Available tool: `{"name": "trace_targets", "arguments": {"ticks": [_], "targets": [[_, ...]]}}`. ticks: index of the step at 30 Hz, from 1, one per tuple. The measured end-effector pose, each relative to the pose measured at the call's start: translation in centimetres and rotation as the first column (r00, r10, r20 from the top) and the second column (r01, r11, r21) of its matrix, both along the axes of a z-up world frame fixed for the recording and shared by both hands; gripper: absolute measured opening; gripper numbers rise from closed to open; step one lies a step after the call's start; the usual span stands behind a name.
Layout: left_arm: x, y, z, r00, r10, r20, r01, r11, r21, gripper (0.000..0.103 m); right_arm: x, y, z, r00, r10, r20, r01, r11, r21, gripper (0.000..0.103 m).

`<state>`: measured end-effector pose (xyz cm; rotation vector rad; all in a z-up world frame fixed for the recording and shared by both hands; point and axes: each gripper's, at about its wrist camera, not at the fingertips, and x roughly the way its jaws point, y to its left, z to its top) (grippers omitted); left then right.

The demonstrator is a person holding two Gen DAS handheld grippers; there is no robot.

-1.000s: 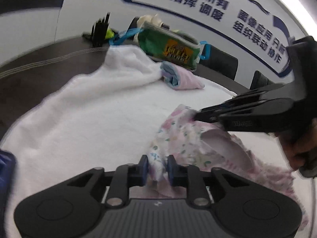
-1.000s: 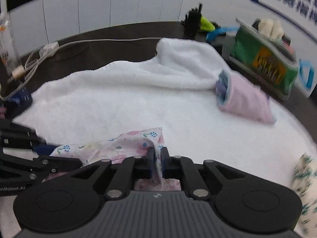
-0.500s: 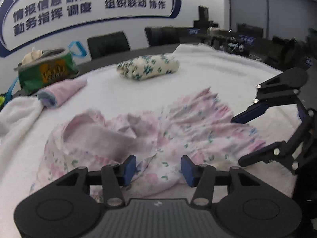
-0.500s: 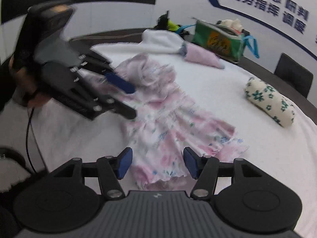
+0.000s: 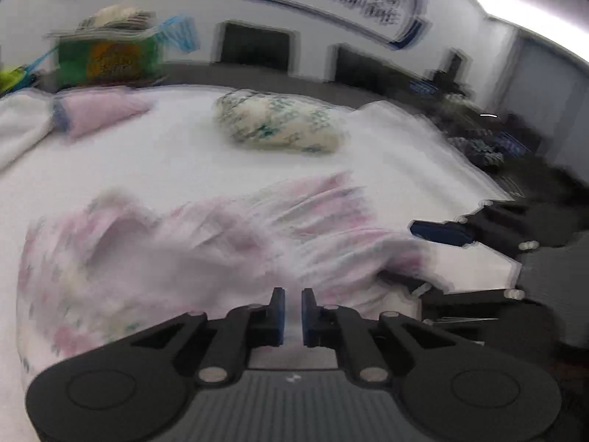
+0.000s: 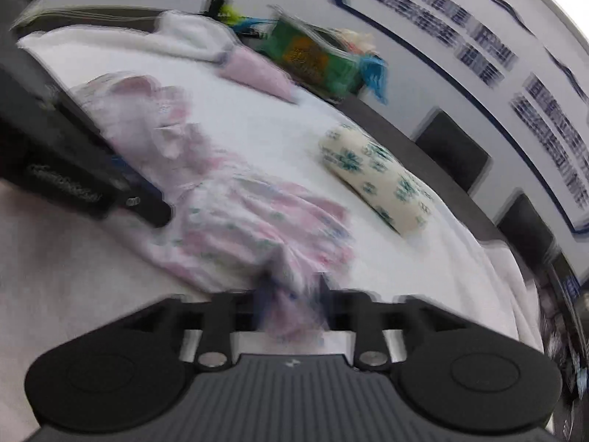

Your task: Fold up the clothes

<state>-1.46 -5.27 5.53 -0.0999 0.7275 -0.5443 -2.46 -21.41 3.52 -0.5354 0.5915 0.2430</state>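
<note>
Crumpled pink floral cotton garment [image 5: 228, 243] on white towel [image 5: 176, 158]; left gripper [image 5: 292, 309] closing, apparently on its hem; right gripper [image 6: 291, 305] opening around cloth.

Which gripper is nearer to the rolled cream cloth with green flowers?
Hard to say; probably the right. The cream roll lies past the pink floral garment, away from both. The right gripper is at the garment's hem; the left gripper is at its near edge.

Garment [image 5: 206, 243] spread on towel [image 5: 165, 162] covering counter [image 5: 265, 77]. Rolled bundle [image 5: 276, 125] behind garment; folded cloth [image 5: 99, 110] to its left (left wrist view). Bag [image 5: 106, 59] behind folded cloth. Chairs [image 5: 254, 46] behind counter, against wall.
</note>
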Motion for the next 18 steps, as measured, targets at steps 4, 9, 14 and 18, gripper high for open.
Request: {"name": "trace_targets", "arguments": {"ticks": [4,9,14,18], "targets": [[-0.2,5.1,5.7,0.98,-0.076,0.184,0.06,0.994,0.087,0.058,-3.3,-6.7,1.6,0.986,-0.096,-0.137,0.157,0.819,0.552,0.065],[8.0,6.4,4.0,0.931,-0.332,0.154,0.285,0.922,0.262,0.06,-2.5,-8.5,-2.6,0.934,-0.066,-0.352,0.336,0.501,0.797,0.053],[14.7,4.8,-1.6,0.901,-0.429,-0.062,0.434,0.891,0.136,0.045,1.3,-6.9,-4.0,0.907,-0.212,-0.363,0.42,0.443,0.792,0.046],[15.1,4.6,-3.8,0.927,-0.37,-0.065,0.375,0.921,0.104,0.006,5.1,-4.8,-2.9,0.926,-0.222,-0.306,0.377,0.586,0.717,0.007]]}}
